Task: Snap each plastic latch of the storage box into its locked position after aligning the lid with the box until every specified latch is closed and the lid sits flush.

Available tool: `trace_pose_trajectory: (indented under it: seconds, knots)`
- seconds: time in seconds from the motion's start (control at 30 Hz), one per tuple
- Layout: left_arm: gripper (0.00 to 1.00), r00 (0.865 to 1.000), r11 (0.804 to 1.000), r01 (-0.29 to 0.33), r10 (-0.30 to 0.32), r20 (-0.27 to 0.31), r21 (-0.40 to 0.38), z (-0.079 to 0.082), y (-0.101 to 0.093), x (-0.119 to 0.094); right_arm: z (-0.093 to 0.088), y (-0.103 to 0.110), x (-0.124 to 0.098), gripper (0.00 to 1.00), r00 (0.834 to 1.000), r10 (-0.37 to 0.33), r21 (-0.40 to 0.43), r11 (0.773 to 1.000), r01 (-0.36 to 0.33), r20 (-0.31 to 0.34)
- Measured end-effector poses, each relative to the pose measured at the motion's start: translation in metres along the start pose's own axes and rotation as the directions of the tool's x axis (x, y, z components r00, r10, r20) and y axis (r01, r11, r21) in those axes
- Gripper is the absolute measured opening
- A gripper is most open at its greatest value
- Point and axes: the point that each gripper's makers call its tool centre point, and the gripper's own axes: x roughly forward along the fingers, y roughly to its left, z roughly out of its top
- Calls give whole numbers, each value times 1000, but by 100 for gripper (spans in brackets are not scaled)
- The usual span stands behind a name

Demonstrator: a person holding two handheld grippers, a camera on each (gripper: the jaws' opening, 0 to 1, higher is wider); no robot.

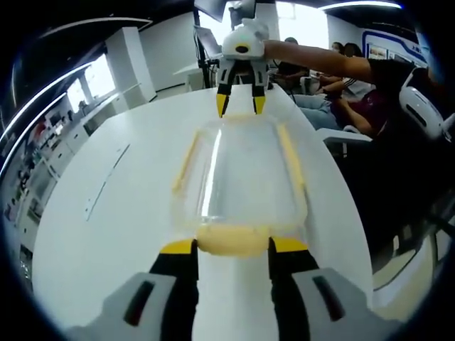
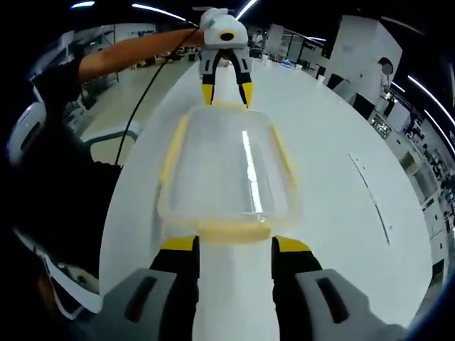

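A clear plastic storage box [image 1: 245, 174] with its lid on lies lengthwise on the white table [image 1: 106, 213]. Yellow latches run along its long sides [image 1: 290, 153] and its ends. My left gripper [image 1: 232, 246] is open, its yellow-tipped jaws on either side of the near end latch [image 1: 231, 240]. At the far end my right gripper [image 1: 240, 106] hangs open over the opposite latch. In the right gripper view the same box [image 2: 227, 167] lies ahead, my right gripper [image 2: 234, 244] straddles its end latch [image 2: 233, 231], and the left gripper [image 2: 226, 91] stands open at the far end.
A person's arm [image 1: 320, 60] reaches in from the right to hold the far gripper. Seated people and a chair [image 1: 419, 106] are beyond the table's right edge. A thin dark line [image 1: 106, 181] marks the tabletop to the left. A cable [image 2: 142, 92] hangs beside the table.
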Motion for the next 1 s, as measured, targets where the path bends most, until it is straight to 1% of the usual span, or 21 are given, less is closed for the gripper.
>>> trace_pose_trajectory:
  seconds: [0.13,0.23,0.27,0.4,0.47,0.6,0.8,0.87,1.0]
  knots:
    - [37,1000,1000,-11,11,23,15,3,-2,-4,0,-3,-1,38,1000,-8,-20,1000,7,-20]
    - [37,999,1000,-17,17,29,22,7,-11,-2,1,-2,0,36,1000,-6,-32,999,5,-31]
    - [37,999,1000,-18,17,29,21,7,-11,-2,1,-1,0,36,999,-3,-35,999,2,-32]
    - [37,999,1000,-18,18,33,19,7,-22,1,0,-3,-1,36,999,-11,-35,999,10,-37]
    - [37,999,1000,-20,20,37,19,7,-24,2,0,-3,-1,36,999,-13,-34,999,12,-36]
    - [37,999,999,-24,23,41,21,5,-19,1,0,-4,-1,36,999,-17,-36,999,16,-35]
    - [37,998,999,-28,27,55,27,9,-21,0,0,-4,-2,36,999,-19,-44,999,17,-40]
    - [37,998,999,-31,29,52,35,11,-29,2,0,-5,-4,35,999,-19,-44,999,17,-41]
    - [36,998,998,-36,33,51,44,14,-33,1,1,-5,-4,35,999,-23,-43,999,21,-34]
